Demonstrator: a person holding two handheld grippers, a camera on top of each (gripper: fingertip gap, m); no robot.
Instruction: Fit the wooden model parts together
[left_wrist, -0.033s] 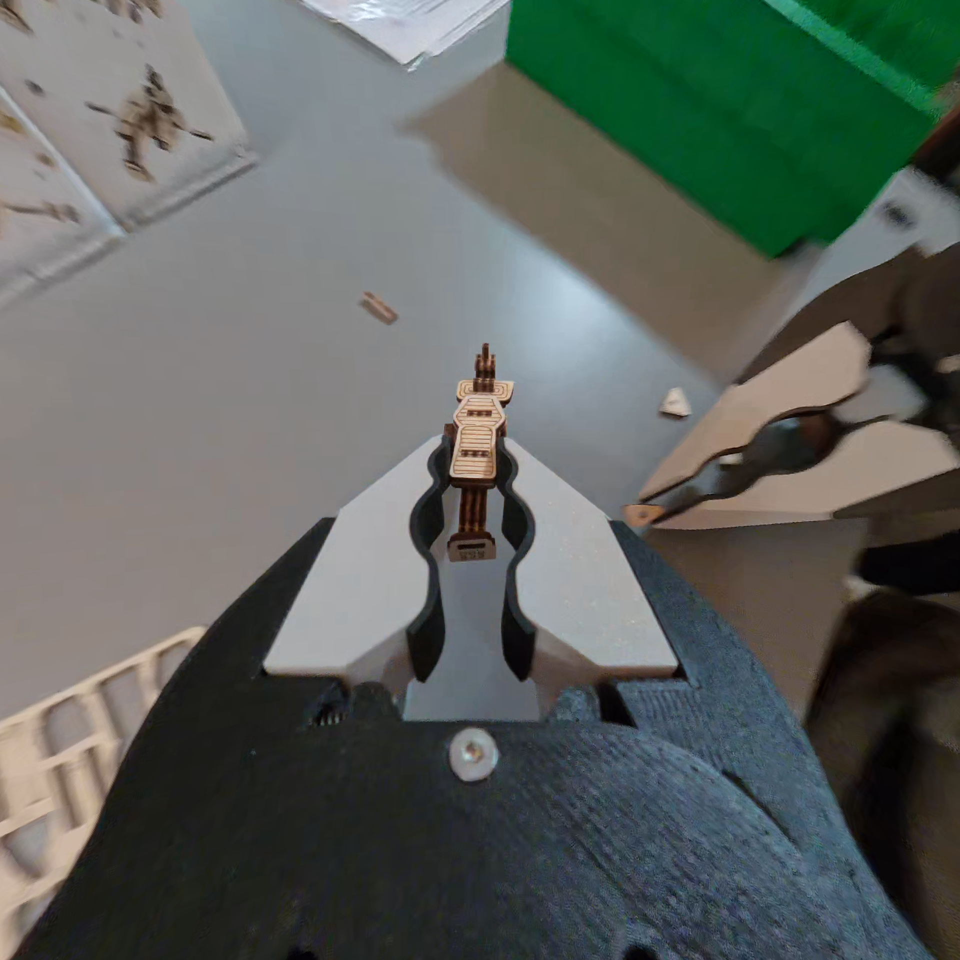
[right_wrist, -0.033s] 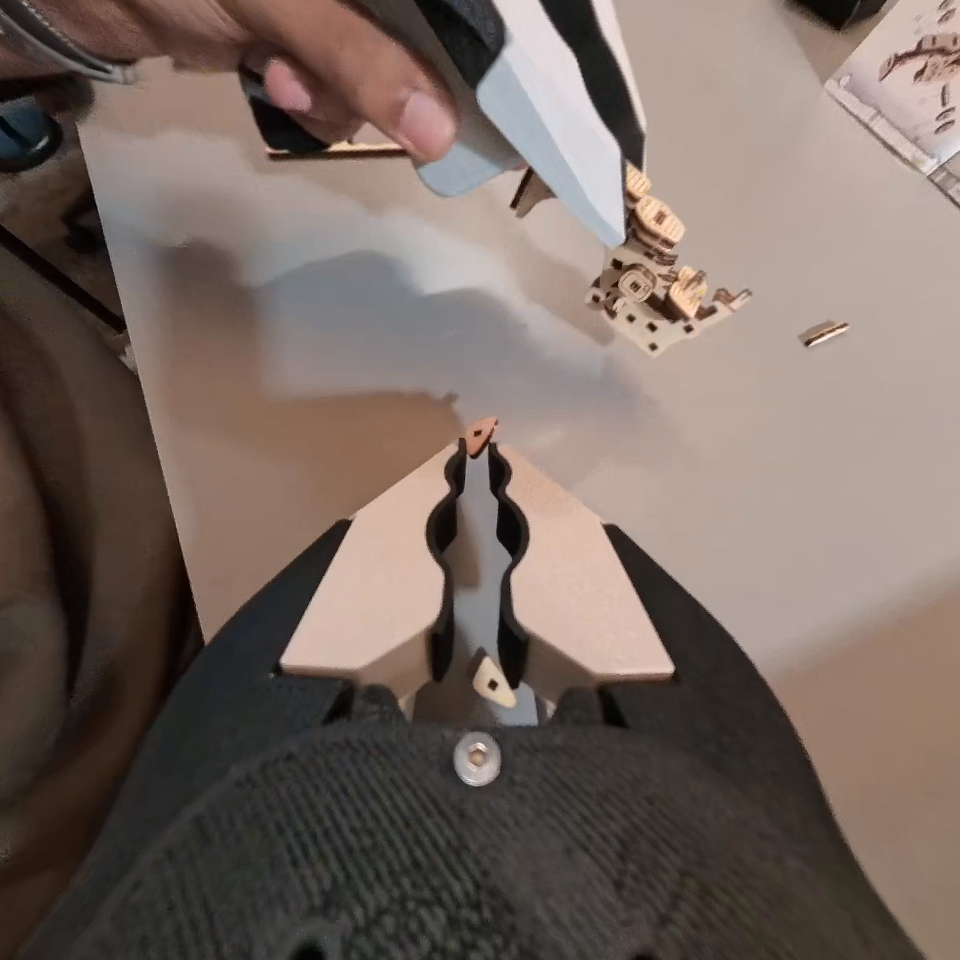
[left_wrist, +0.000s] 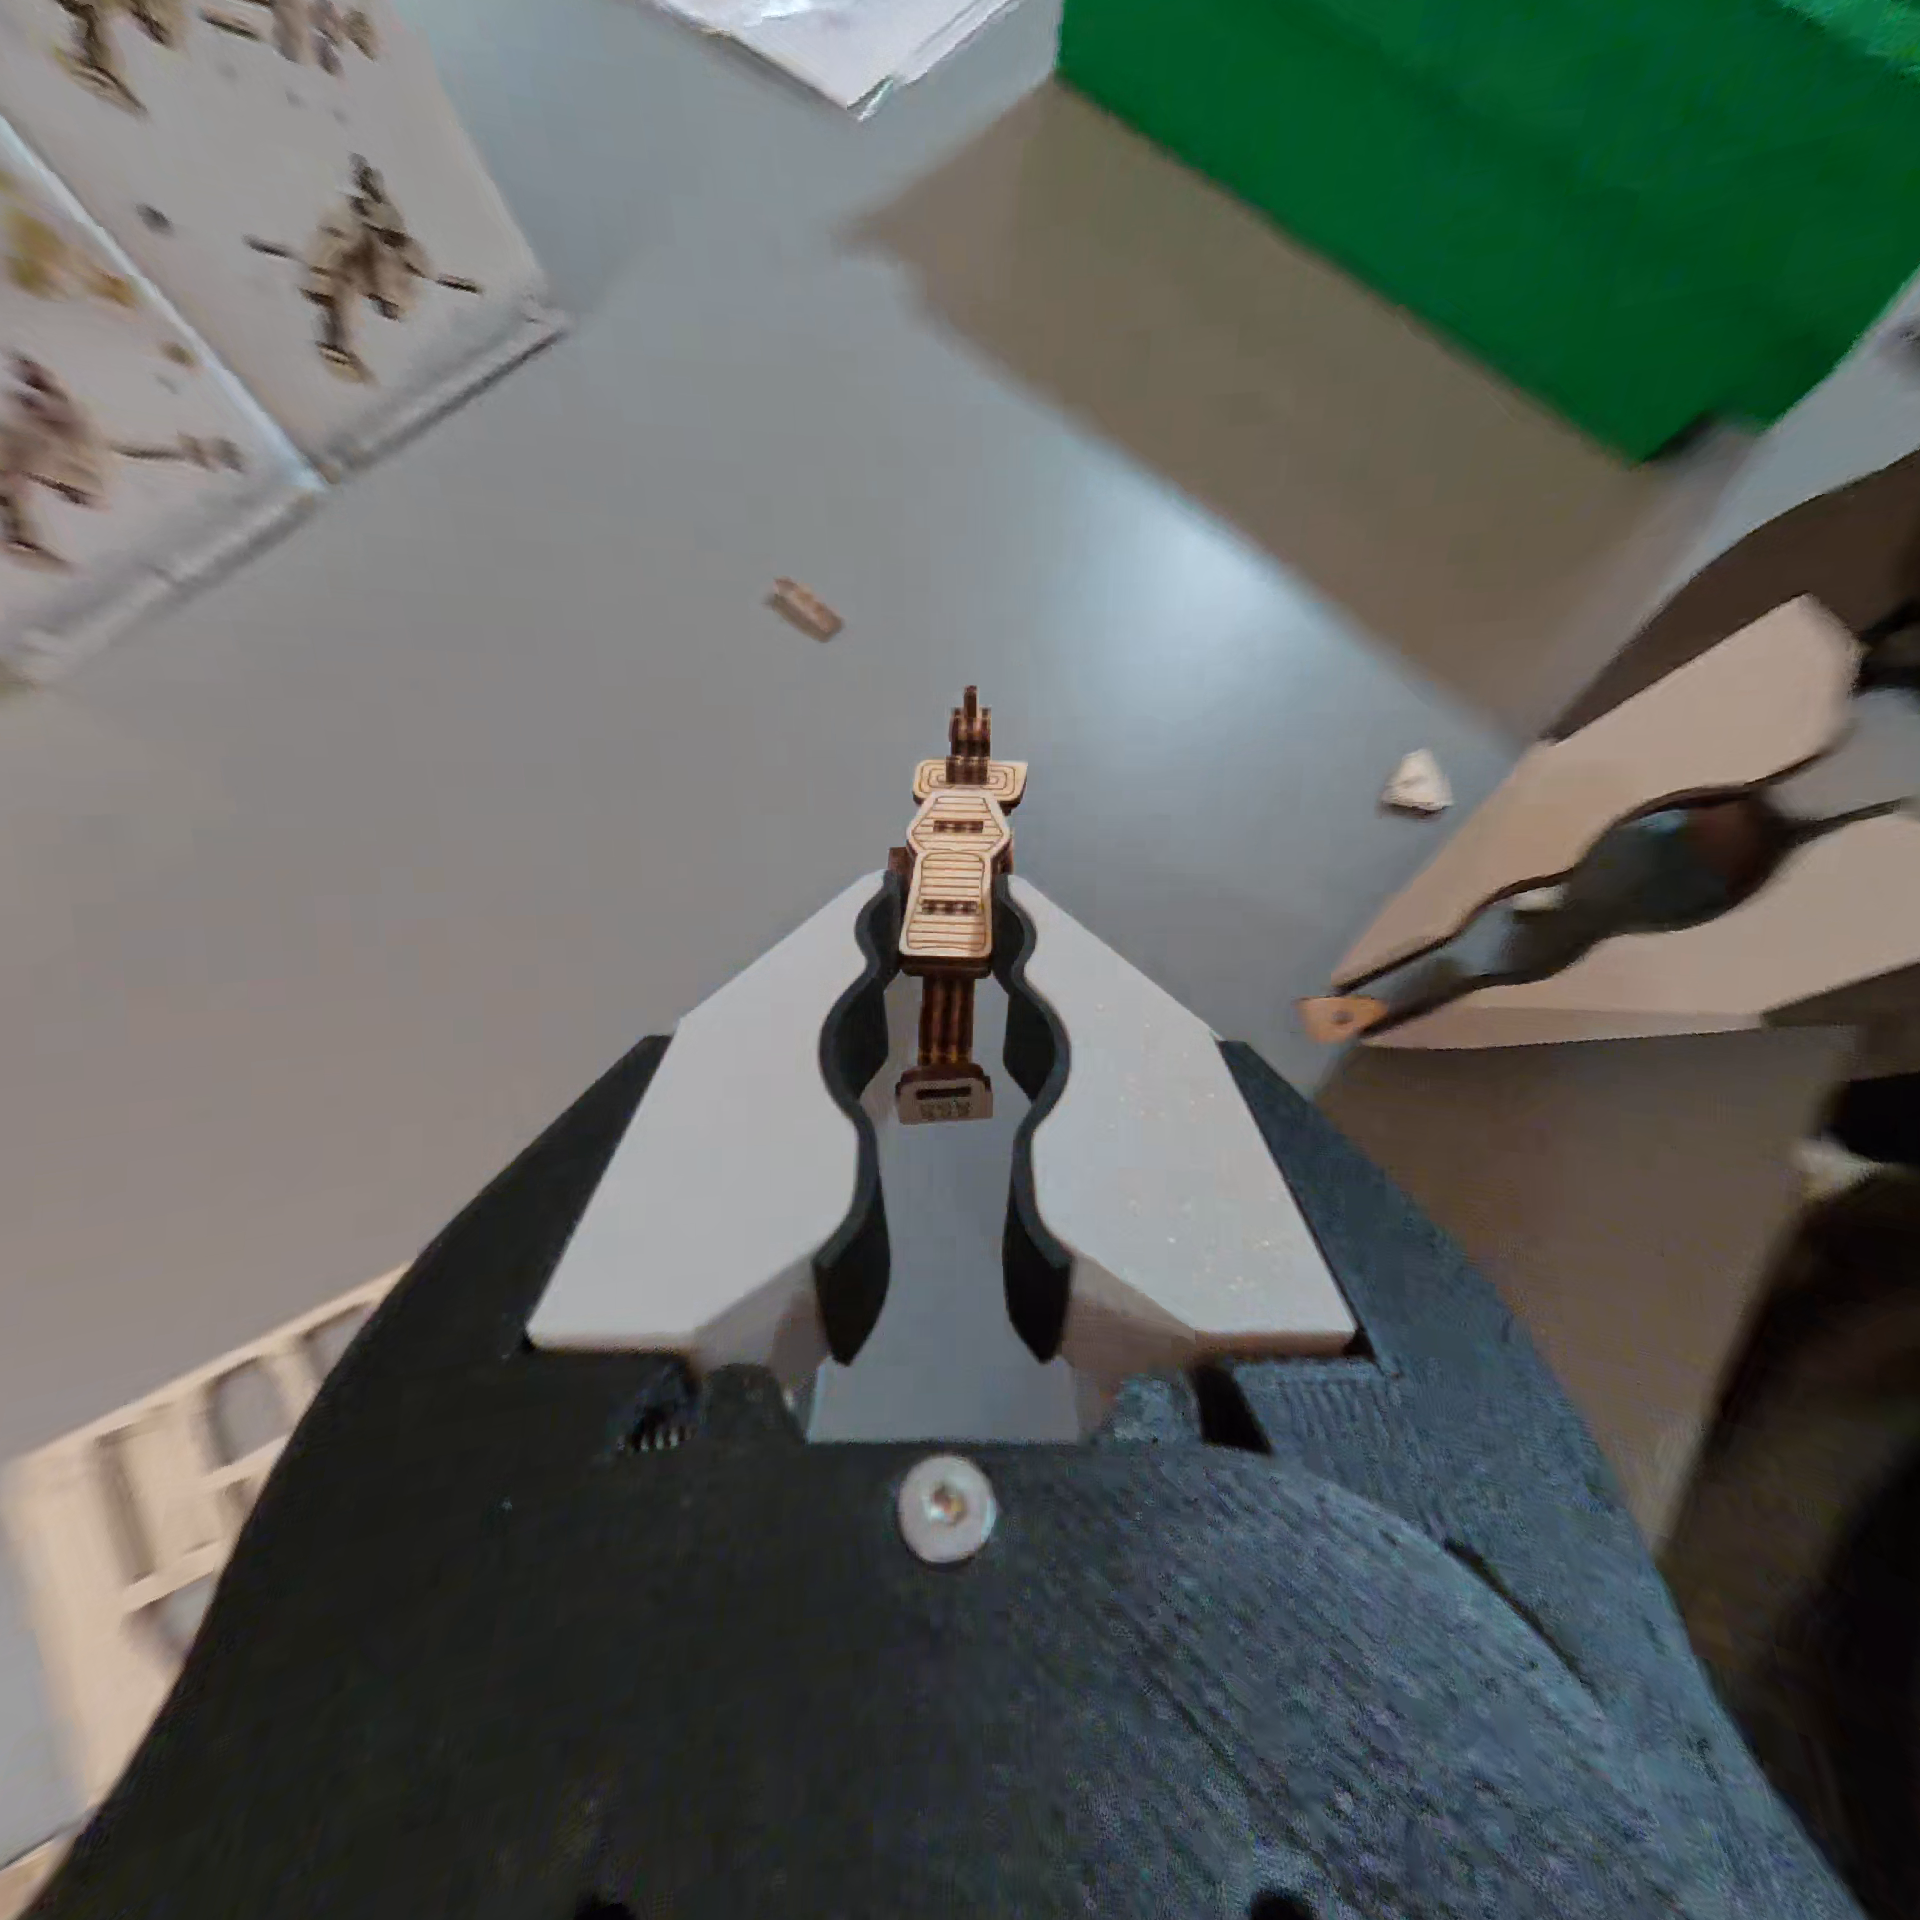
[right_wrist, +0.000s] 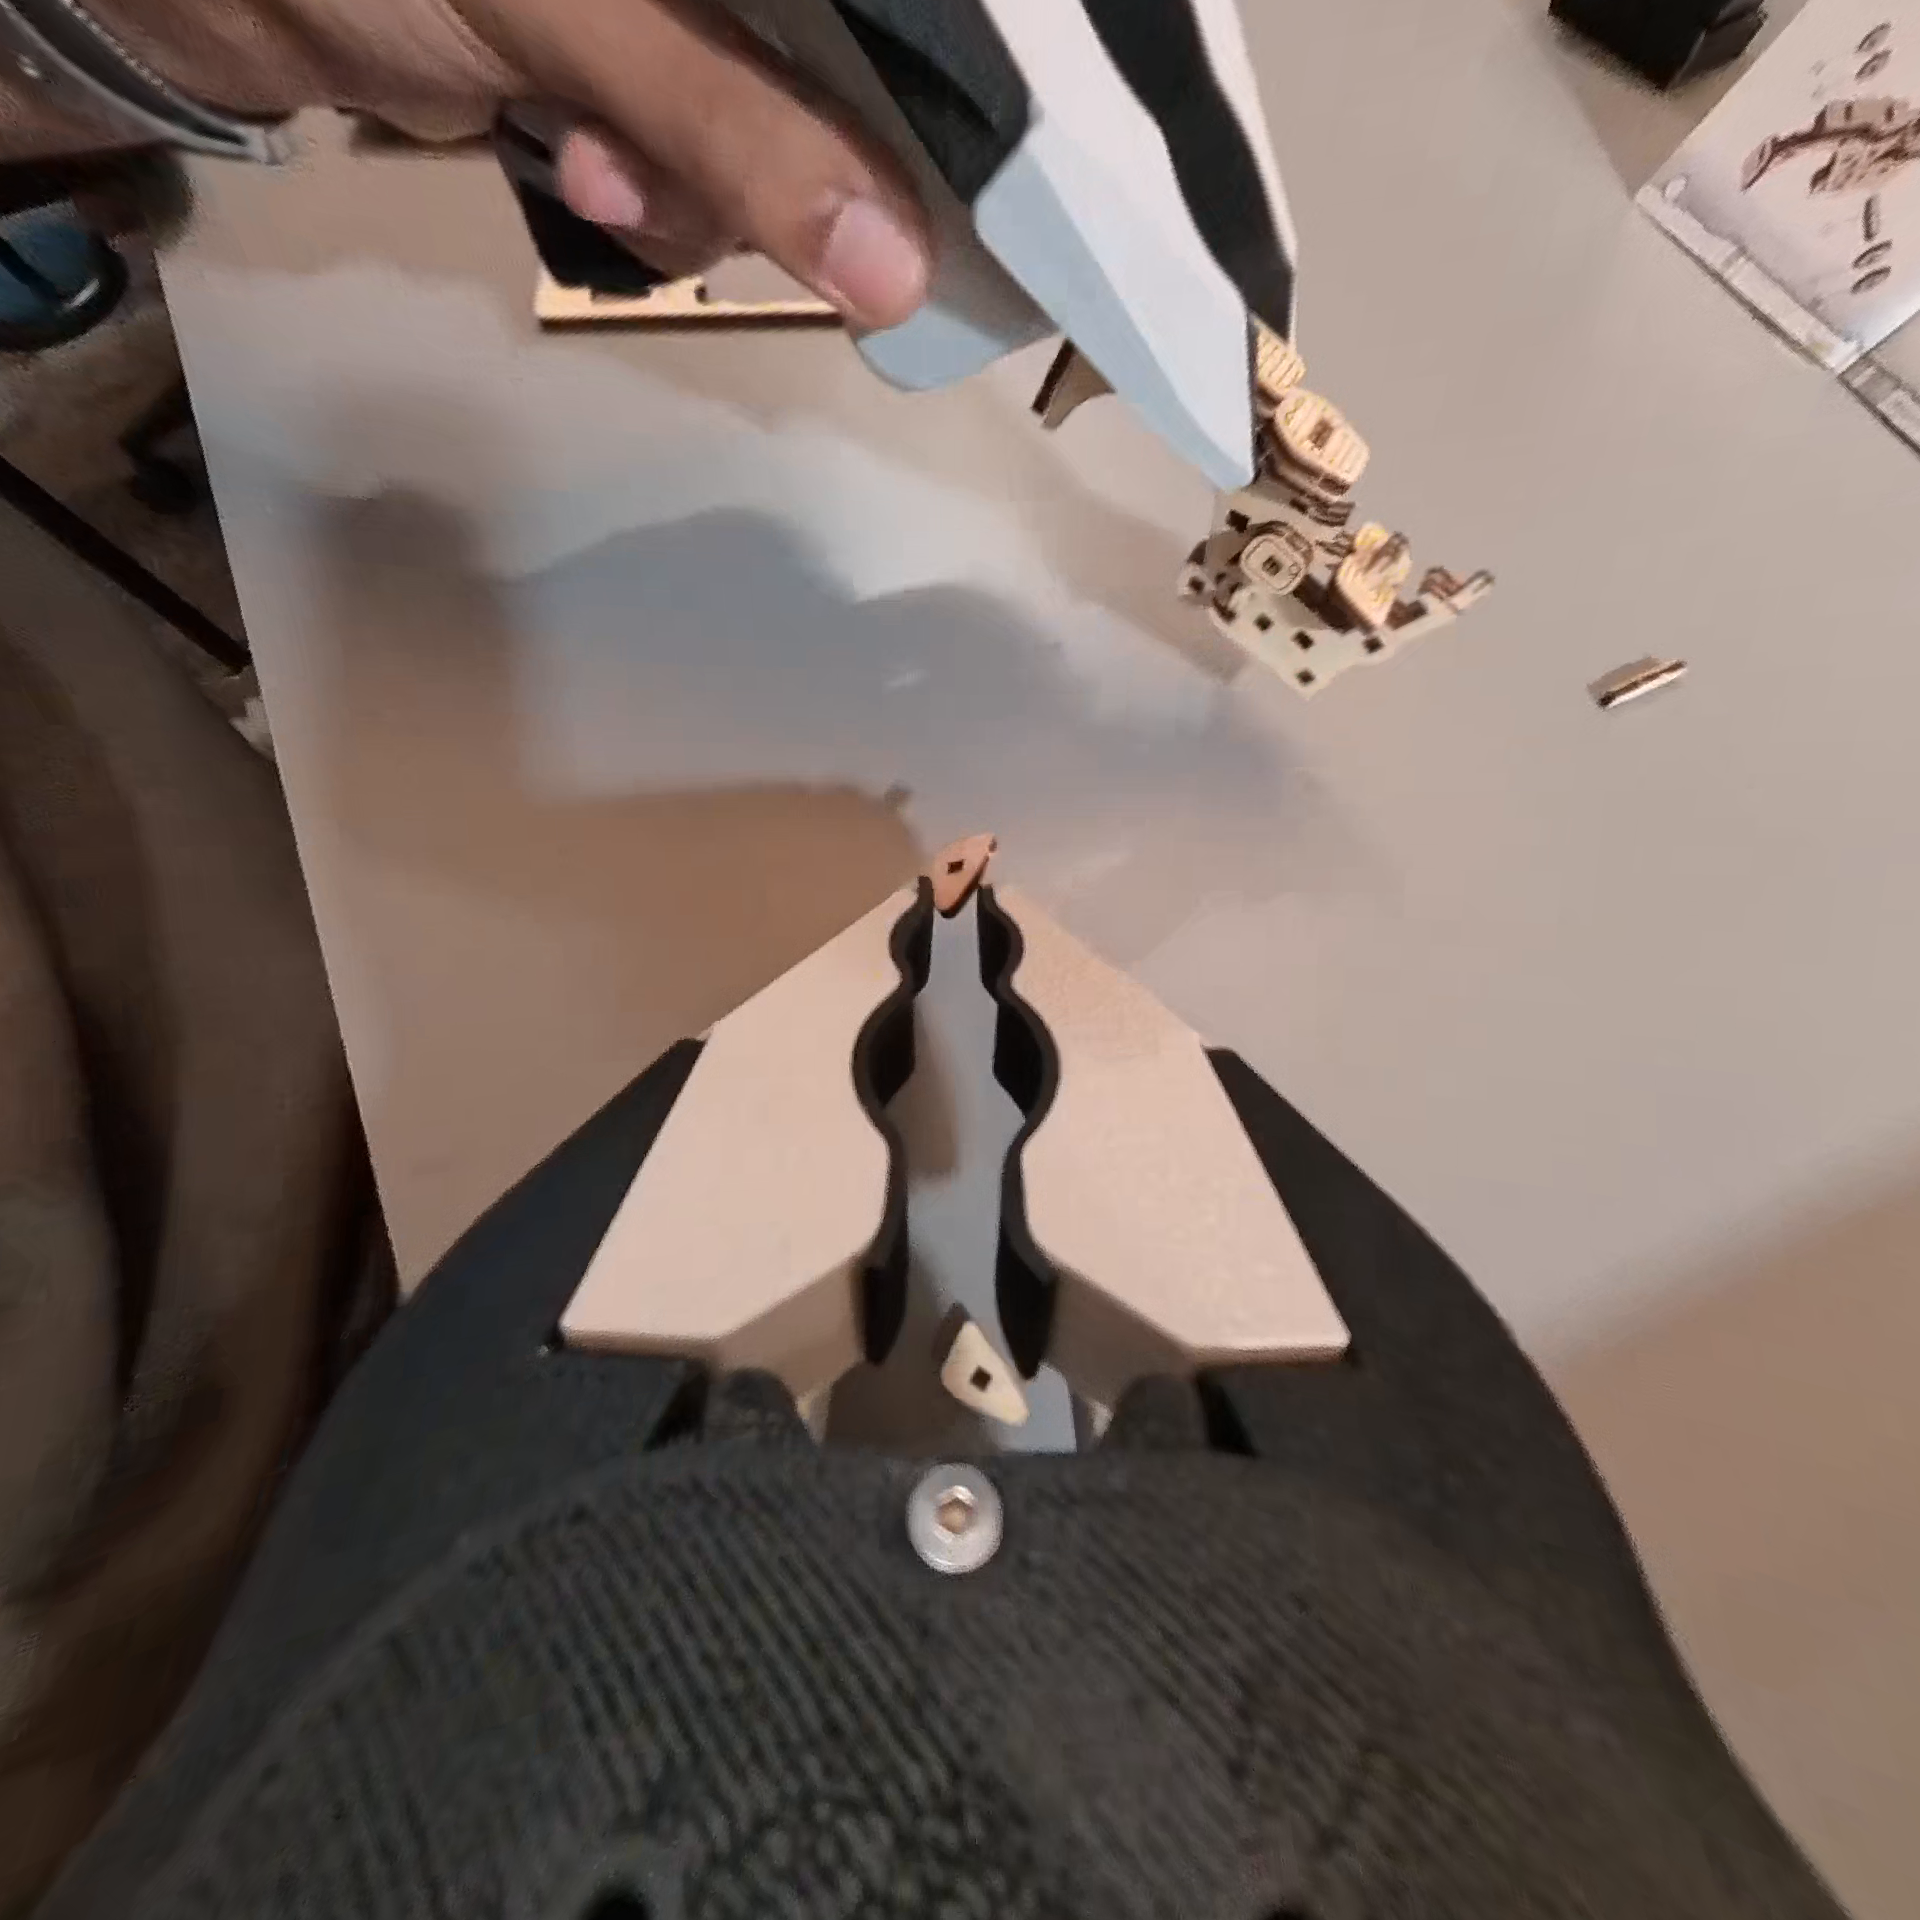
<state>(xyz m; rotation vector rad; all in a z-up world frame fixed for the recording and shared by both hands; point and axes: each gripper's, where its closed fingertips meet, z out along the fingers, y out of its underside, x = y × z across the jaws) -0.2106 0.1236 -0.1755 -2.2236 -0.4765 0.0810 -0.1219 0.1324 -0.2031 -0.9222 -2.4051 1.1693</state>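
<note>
the left tool (left_wrist: 951, 883) is clenched on a half-built wooden model (left_wrist: 954, 883) and holds it up above the grey desk (left_wrist: 520, 831). the model sticks out past the tips. the right tool (right_wrist: 956, 894) pinches a tiny wooden piece (right_wrist: 961, 871) with a small hole, right at its tips, near the model but apart from it. a second tiny piece (right_wrist: 982, 1387) lies on the desk under the right tool. a small wooden bit (left_wrist: 802, 608) lies farther off. a green box (left_wrist: 1507, 187) and picture sheets (left_wrist: 260, 239) sit at the desk's far side.

no readable text anywhere.
</note>
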